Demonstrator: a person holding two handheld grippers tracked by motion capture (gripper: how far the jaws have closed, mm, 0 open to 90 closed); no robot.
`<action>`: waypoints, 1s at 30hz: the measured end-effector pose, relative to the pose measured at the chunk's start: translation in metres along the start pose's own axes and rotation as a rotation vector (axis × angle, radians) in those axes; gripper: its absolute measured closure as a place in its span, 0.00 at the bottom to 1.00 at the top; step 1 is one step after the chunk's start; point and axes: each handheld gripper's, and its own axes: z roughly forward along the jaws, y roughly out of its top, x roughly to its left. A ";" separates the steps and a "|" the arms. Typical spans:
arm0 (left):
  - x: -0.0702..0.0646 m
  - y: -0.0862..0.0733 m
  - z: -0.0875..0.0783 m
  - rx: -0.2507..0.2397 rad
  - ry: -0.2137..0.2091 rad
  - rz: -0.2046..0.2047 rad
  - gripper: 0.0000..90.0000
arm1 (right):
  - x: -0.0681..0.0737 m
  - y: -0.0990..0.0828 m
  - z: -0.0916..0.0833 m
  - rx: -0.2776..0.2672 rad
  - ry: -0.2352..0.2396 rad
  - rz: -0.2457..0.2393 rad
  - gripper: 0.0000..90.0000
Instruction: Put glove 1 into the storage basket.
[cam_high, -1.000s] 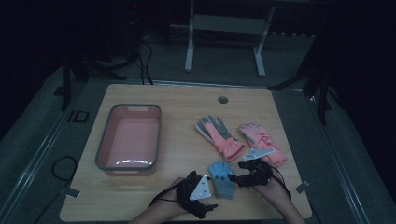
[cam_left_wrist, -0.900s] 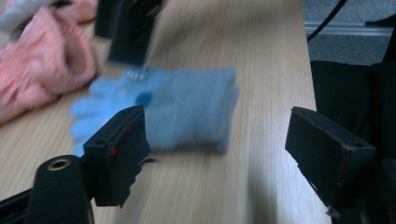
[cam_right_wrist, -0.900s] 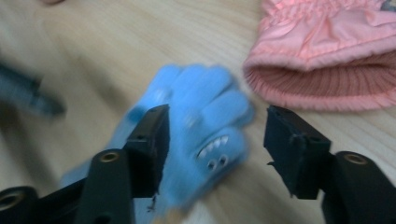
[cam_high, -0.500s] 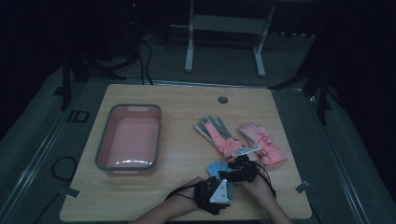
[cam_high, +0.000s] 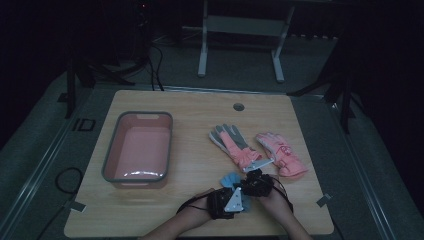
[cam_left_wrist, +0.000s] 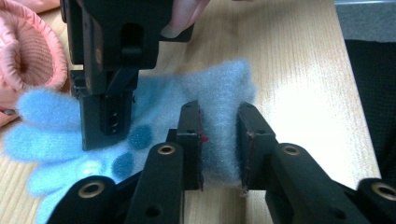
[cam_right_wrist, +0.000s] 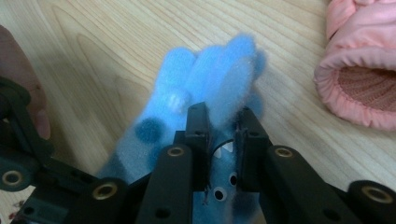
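1. You are pinching the fuzzy blue glove (cam_left_wrist: 187, 107) with both tools: the left gripper (cam_left_wrist: 219, 149) is clamping its cuff end, and the right gripper (cam_right_wrist: 223, 149), jaws just closing, is nipping the fabric near the fingers.
2. Be lifting both ends evenly, keeping the fleece deep between the pads so nothing is slipping.
3. The glove is lying near the tabletop's (cam_high: 200, 110) front edge, right of centre, just in front of the pink gloves (cam_high: 260, 150) and well apart from the pink basin (cam_high: 112, 172).
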 end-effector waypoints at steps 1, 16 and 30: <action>0.002 0.001 -0.002 0.007 -0.007 -0.010 0.84 | 0.000 0.000 -0.001 -0.007 0.004 -0.003 0.89; 0.021 0.010 -0.044 -0.024 0.067 -0.021 0.86 | 0.002 0.035 -0.030 -0.151 0.073 -0.014 0.90; 0.040 0.008 -0.086 0.012 0.130 -0.007 0.87 | 0.013 0.082 -0.032 -0.210 0.116 -0.076 0.90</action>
